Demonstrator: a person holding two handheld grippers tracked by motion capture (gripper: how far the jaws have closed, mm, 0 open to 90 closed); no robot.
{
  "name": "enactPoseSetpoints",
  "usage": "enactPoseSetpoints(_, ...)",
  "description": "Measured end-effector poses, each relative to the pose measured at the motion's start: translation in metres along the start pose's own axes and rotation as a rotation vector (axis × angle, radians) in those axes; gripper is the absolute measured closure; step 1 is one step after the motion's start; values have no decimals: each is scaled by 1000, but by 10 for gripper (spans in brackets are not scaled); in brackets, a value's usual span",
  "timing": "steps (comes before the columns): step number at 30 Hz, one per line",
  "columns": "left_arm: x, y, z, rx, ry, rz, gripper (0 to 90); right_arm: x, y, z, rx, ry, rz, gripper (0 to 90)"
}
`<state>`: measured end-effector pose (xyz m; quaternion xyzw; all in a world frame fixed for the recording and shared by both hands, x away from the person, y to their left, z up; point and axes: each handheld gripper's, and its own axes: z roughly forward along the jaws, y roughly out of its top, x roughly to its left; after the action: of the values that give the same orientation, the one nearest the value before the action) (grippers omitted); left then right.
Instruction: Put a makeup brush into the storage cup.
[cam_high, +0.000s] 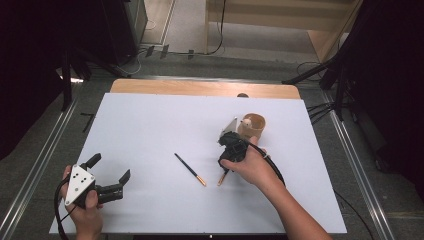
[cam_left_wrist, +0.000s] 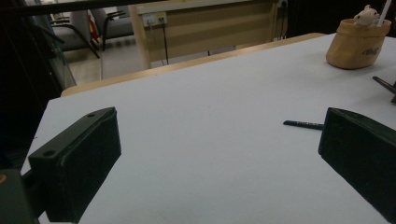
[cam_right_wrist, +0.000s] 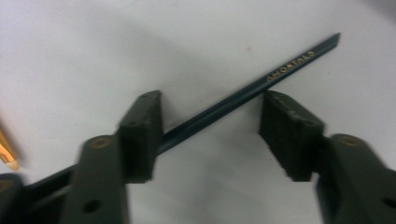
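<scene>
Two pencils lie on the white table: one dark, gold-tipped, mid-table; the other under your right gripper, its gold end poking out toward you.

Item, right gripper: pointed down over the second pencil, jaws apart, partway closed. The dark shaft runs slantwise between the pads. It passes close beside the left pad, possibly touching it, though blur makes that hard to call; the right pad stands clear of it. No grip yet.

Item, left gripper: held low at the near left corner, jaws wide apart, nothing between them. Its view looks across the table to the first pencil and the cup.

Item, tan cup: just beyond your right hand, a small white figure at its rim. Likely where the pencils go.

Handling note: the pencil crosses the jaws at an angle, so a straight close may roll or swing it. Turn your wrist until the pads sit square to the shaft, centre it between them, then close slowly. Keep the tips just off the table so they do not drag. Grip near the middle of the pencil for balance when you lift.
</scene>
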<state>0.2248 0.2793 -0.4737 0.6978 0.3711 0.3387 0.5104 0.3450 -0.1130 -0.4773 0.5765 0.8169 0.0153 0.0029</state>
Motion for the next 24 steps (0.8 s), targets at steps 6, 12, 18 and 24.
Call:
enactPoseSetpoints(6,-3,2,5,9,-29,-23,0,-17,0,-2,1,39,34,848)
enactPoseSetpoints(12,-14,12,14,21,-65,-25,0,-22,-6,-2,-46,68,17,854)
enactPoseSetpoints(18,-24,23,29,41,-127,-45,0,-25,-21,-12,-165,106,18,854)
enactPoseSetpoints(24,-34,35,46,58,-194,-53,0,-37,-36,-26,-317,162,43,855)
